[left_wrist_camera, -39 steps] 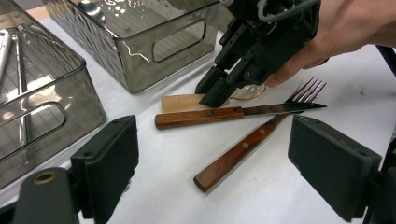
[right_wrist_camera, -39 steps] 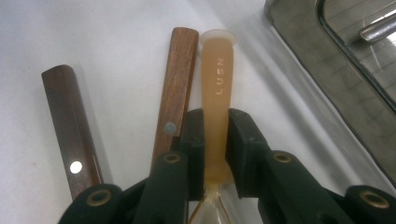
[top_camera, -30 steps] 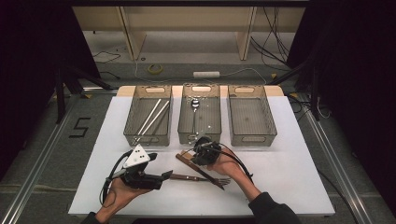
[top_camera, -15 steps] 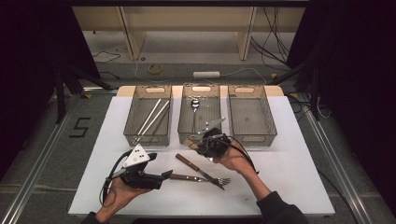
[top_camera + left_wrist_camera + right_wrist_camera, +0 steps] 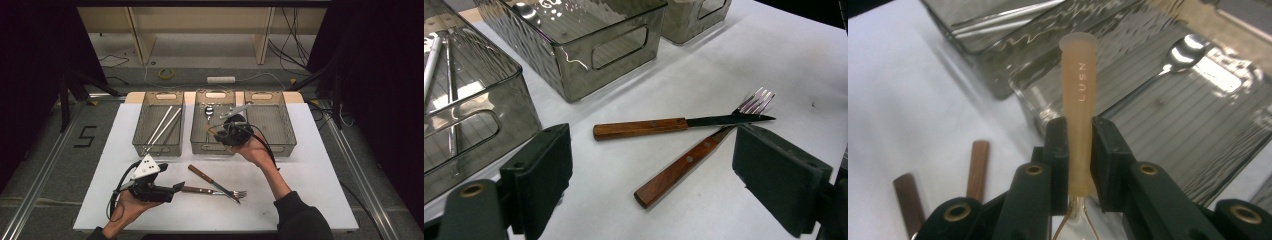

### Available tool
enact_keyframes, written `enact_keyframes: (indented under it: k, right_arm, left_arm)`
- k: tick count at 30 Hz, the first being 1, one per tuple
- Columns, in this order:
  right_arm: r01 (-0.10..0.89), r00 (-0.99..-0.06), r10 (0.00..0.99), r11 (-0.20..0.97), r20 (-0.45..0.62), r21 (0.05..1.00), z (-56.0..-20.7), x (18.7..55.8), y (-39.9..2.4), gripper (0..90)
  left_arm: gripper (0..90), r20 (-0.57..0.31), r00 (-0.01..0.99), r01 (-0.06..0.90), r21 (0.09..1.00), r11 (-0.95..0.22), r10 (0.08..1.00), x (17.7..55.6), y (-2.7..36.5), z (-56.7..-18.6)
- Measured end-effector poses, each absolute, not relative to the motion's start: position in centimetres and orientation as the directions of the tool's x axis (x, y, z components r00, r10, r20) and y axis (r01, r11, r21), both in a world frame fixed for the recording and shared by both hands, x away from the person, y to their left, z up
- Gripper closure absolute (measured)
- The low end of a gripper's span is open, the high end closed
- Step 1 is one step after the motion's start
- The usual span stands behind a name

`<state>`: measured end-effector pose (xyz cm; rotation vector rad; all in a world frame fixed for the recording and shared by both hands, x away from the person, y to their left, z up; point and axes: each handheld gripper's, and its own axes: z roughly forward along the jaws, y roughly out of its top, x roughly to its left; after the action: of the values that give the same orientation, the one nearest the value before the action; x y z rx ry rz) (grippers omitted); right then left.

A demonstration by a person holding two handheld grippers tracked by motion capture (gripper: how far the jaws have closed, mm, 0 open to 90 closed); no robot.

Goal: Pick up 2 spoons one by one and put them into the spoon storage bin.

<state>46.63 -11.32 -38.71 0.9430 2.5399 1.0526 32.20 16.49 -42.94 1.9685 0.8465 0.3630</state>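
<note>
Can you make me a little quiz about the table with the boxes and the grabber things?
1. True or false: the right gripper is shut on a beige handle.
2. What lies in the middle bin? A: a spoon. B: a cup. C: a plate.
3. What lies on the white table in front of the open left gripper?

Key: 1 true. 2 A. 3 a knife and a fork, both with wooden handles, the knife's blade crossing the fork.
</note>
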Motion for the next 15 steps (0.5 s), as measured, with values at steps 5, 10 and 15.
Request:
enact_keyframes:
  k: [5, 10, 15]
  right_arm:
    - [0.484, -0.747, 0.664, 0.516, 0.026, 0.707, -38.1, 47.6, -11.1, 79.1]
    - [0.5, -0.727, 0.686, 0.495, 0.033, 0.711, -37.9, 48.7, -11.0, 79.1]
    - [0.513, -0.704, 0.71, 0.483, 0.027, 0.709, -37.8, 49.6, -10.6, 79.0]
  left_arm:
    - [15.8, -0.084, 0.719, 0.414, 0.849, -0.328, 0.69, 32.2, 16.4, -43.0]
    - [15.8, -0.083, 0.72, 0.415, 0.847, -0.332, 0.689, 32.2, 16.5, -43.0]
    - [15.8, -0.084, 0.719, 0.415, 0.848, -0.329, 0.689, 32.2, 16.5, -42.9]
